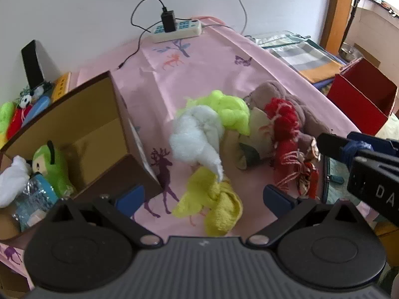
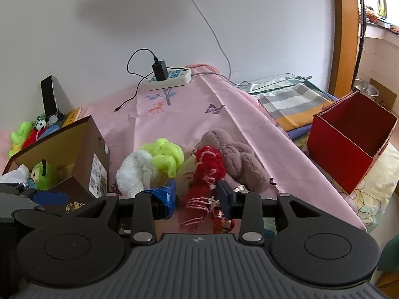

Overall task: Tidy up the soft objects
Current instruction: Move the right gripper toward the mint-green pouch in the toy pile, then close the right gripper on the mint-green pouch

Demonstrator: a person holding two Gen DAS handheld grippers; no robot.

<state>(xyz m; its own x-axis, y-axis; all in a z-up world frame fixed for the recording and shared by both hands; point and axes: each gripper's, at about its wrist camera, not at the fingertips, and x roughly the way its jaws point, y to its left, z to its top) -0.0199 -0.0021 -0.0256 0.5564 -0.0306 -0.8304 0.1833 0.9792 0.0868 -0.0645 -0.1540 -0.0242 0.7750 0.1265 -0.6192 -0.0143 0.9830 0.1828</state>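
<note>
A heap of soft things lies on the pink cloth: a white fluffy piece (image 1: 197,137), a neon green piece (image 1: 229,109), a yellow towel (image 1: 214,201), a red yarn doll (image 1: 286,129) and a mauve plush (image 1: 306,114). My left gripper (image 1: 203,198) is open, with the yellow towel between its fingers. My right gripper (image 2: 198,195) has its fingers on both sides of the red yarn doll (image 2: 207,172), close on it. An open brown cardboard box (image 1: 74,134) at left holds a green plush (image 1: 49,167) and a white soft piece (image 1: 12,182).
A red open box (image 2: 349,137) stands to the right, off the pink cloth. A power strip (image 1: 177,28) with a charger lies at the far edge by the wall. More toys (image 1: 22,109) sit behind the brown box. Folded striped fabric (image 2: 294,99) lies at far right.
</note>
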